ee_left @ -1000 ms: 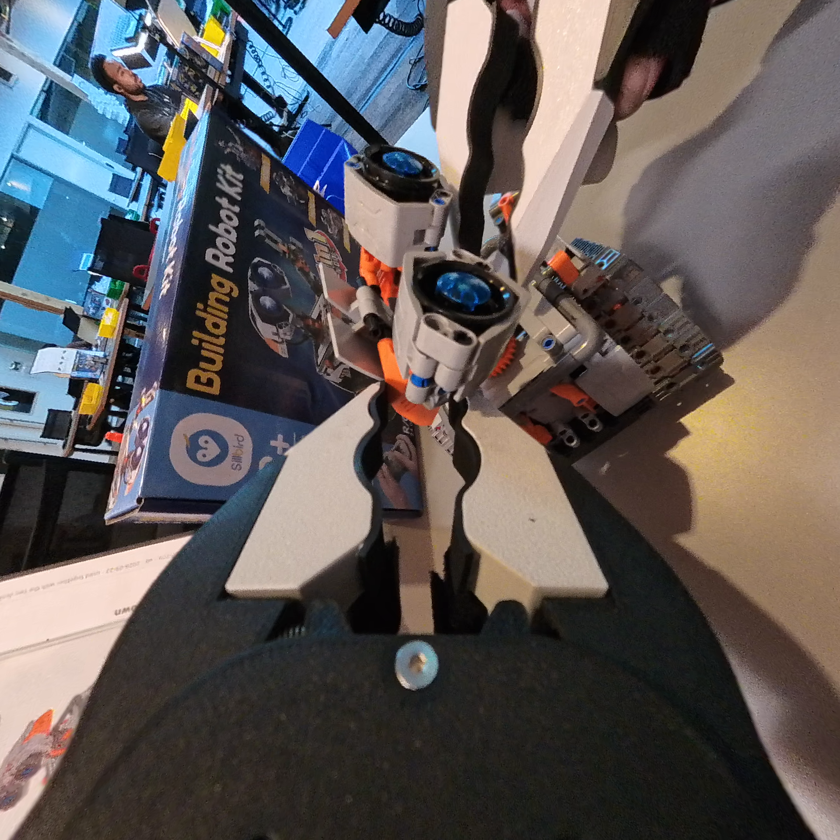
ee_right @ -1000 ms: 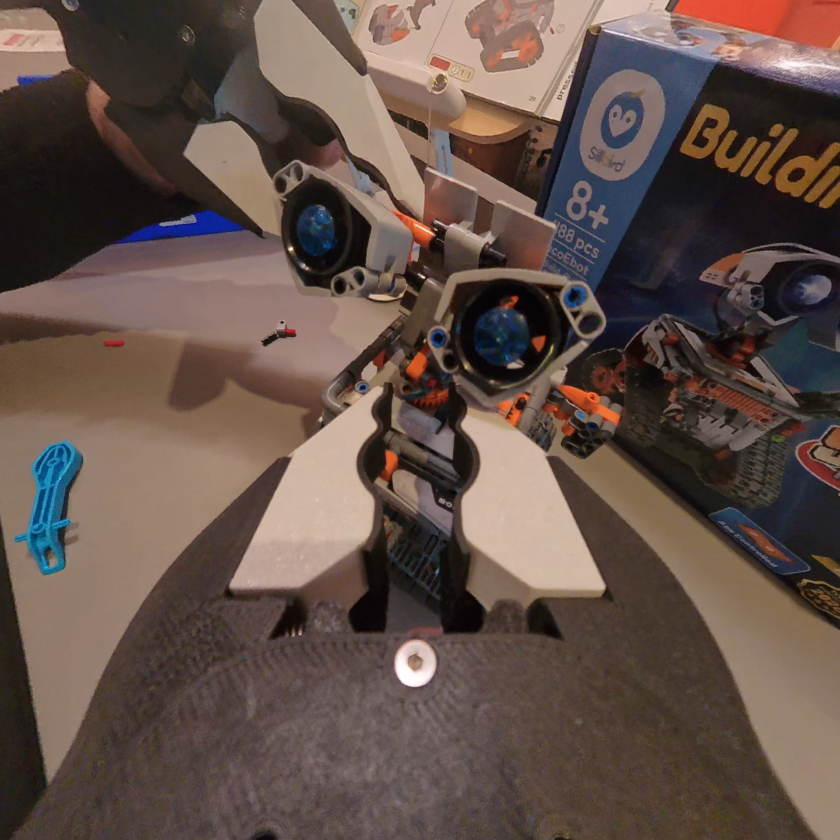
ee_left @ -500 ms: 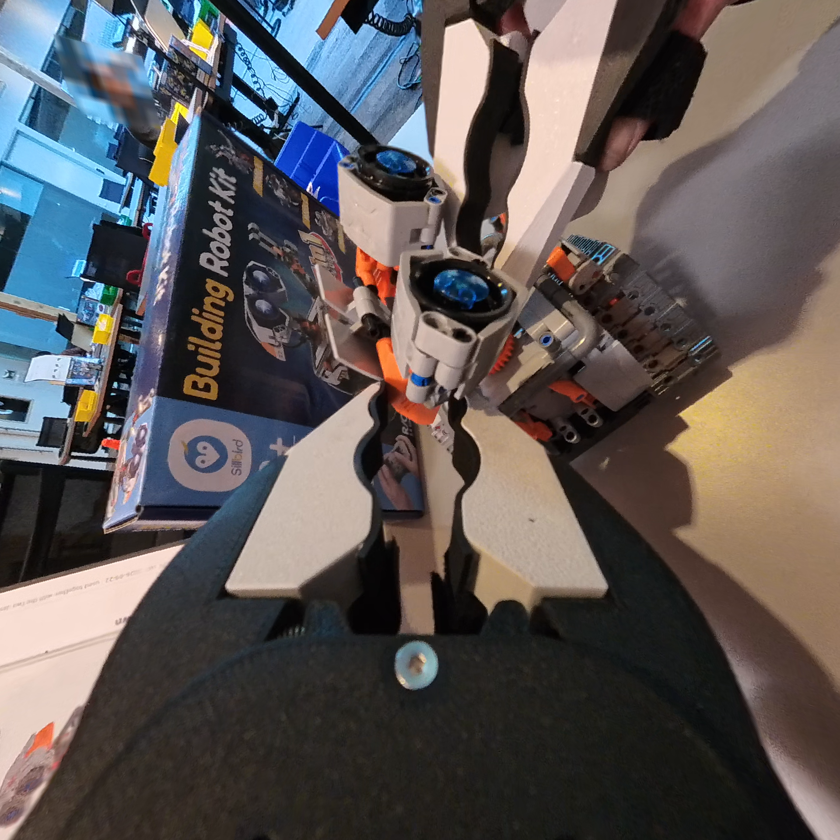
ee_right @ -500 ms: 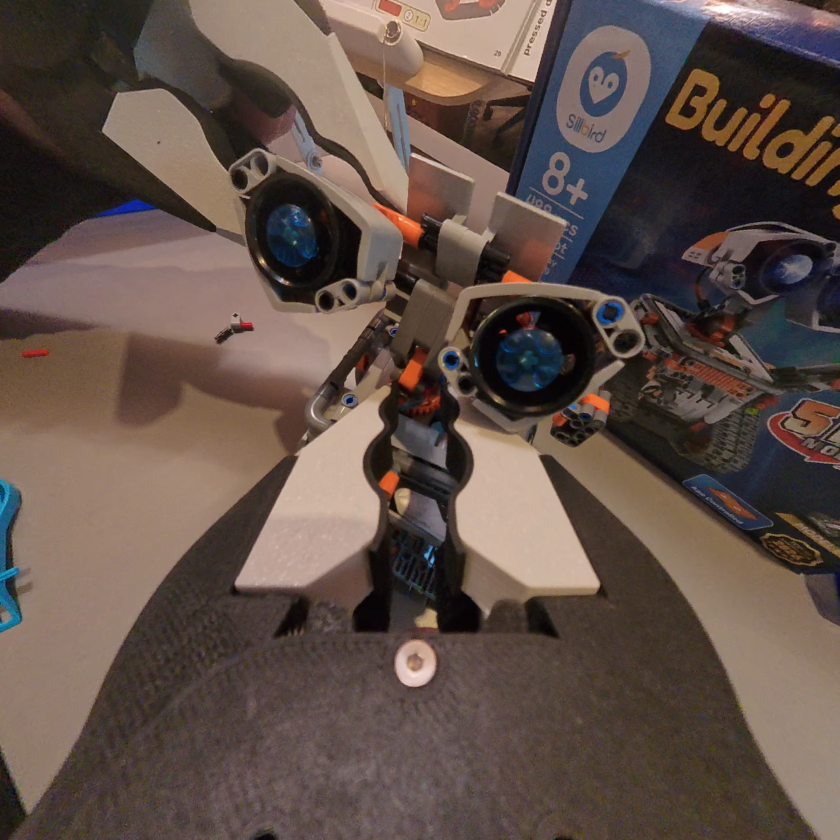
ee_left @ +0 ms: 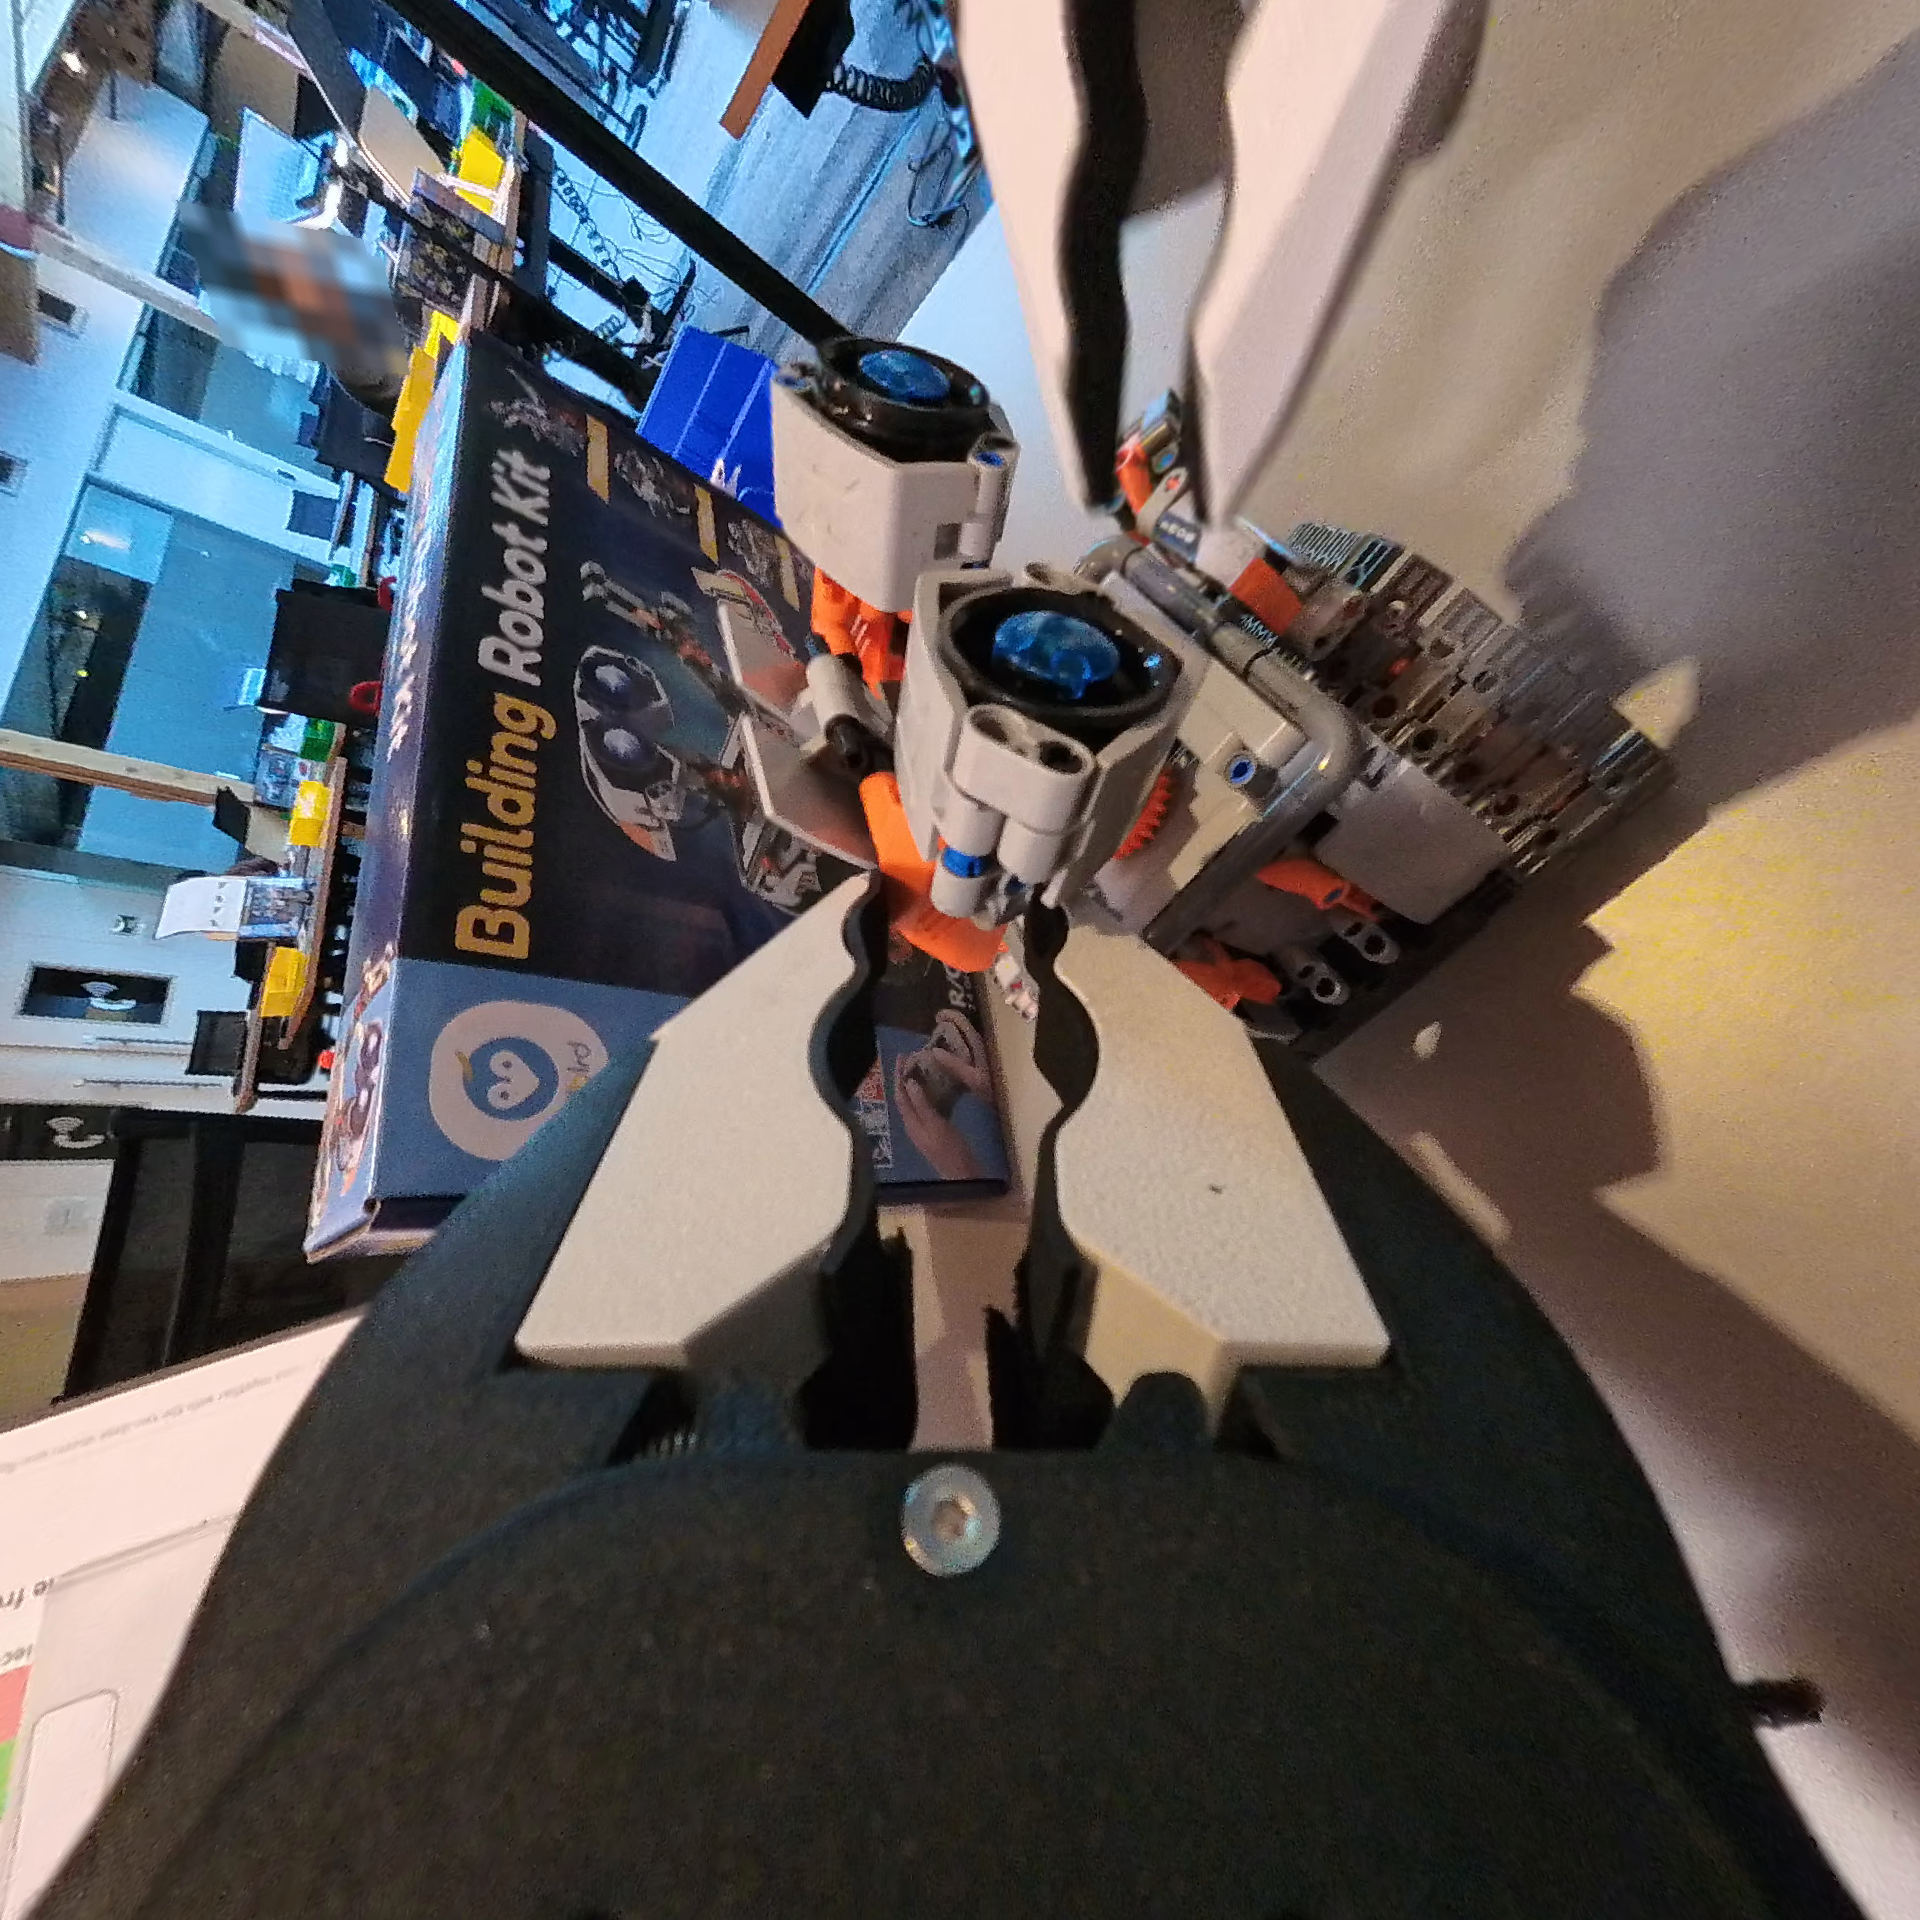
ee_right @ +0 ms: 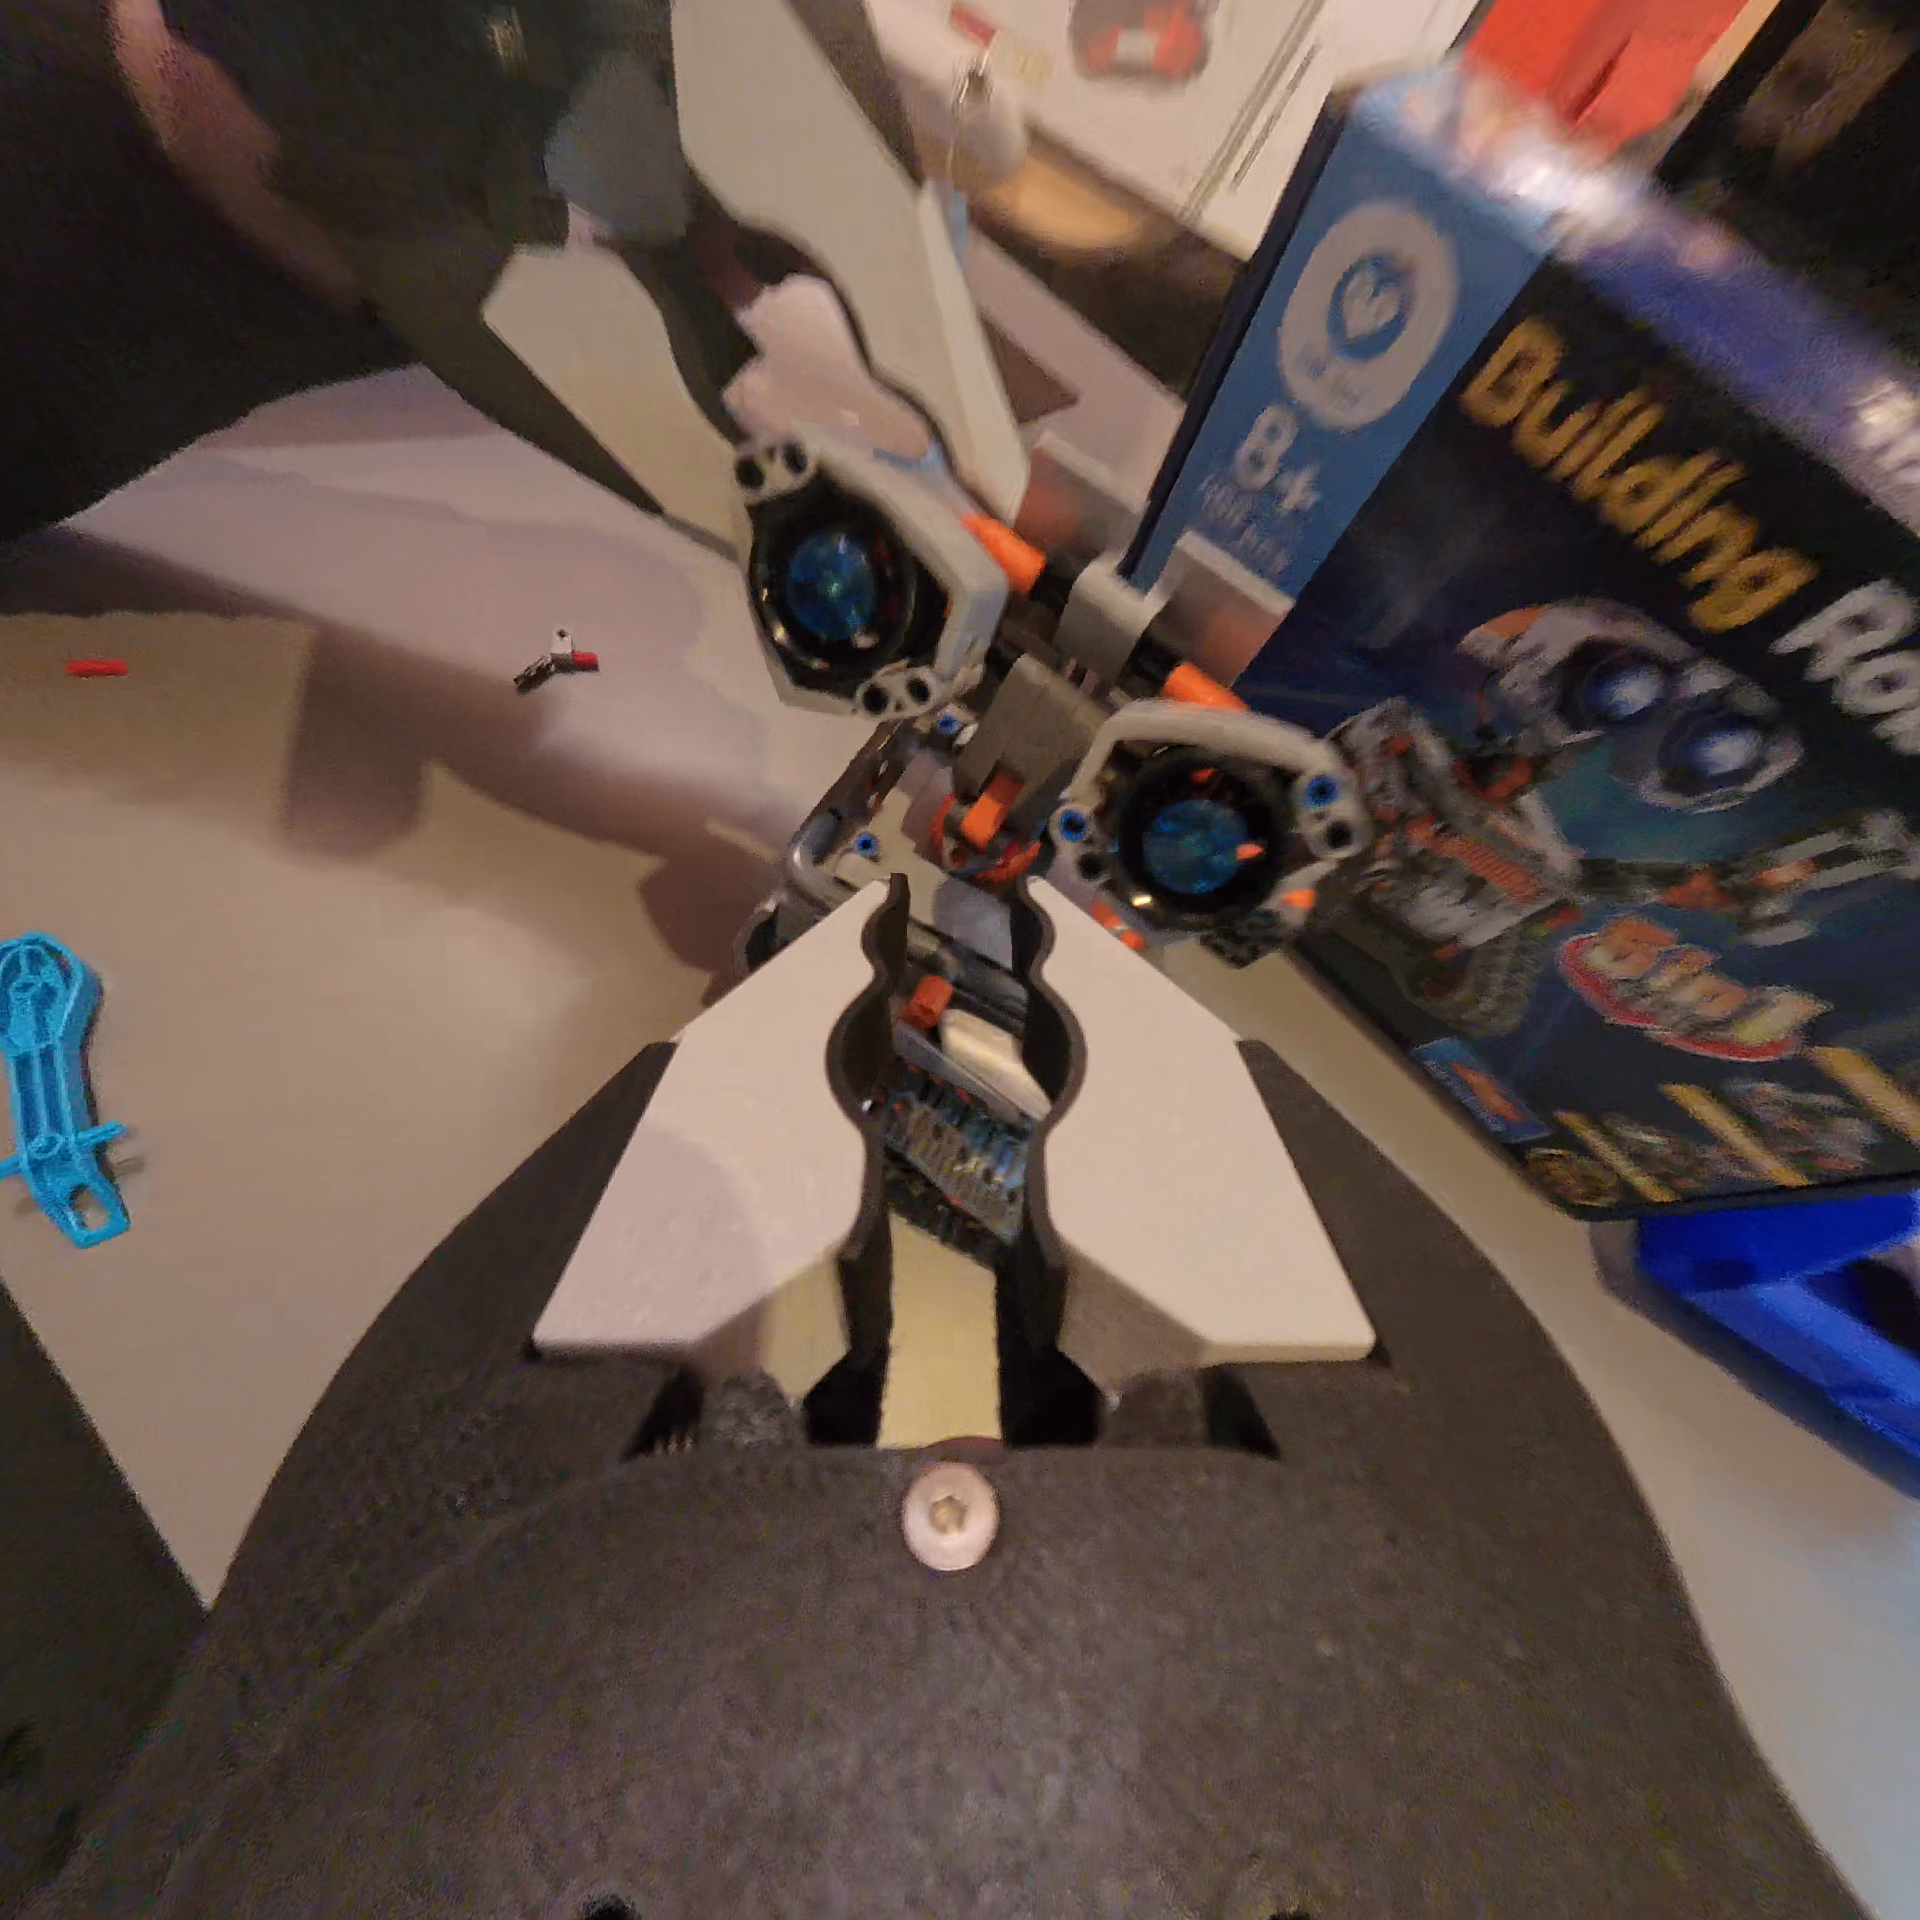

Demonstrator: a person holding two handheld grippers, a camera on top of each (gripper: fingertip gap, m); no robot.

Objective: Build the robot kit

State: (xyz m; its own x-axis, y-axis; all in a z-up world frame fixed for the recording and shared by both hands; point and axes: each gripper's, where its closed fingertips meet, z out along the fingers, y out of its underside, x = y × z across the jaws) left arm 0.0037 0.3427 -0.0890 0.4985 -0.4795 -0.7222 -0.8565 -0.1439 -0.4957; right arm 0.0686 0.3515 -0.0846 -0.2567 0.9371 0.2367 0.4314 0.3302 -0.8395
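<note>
where the pale table (ee_right: 343, 1039) ends, cluttered shelves (ee_left: 312, 727) fill the room

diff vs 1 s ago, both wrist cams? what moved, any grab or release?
The right gripper has rolled, so the kit box and brick robot now look tilted, and a blue bin has come into view at right. In the left wrist view it has shifted slightly. No grab or release: the left gripper stays at the robot's head, right at its body, robot on the table.
</note>
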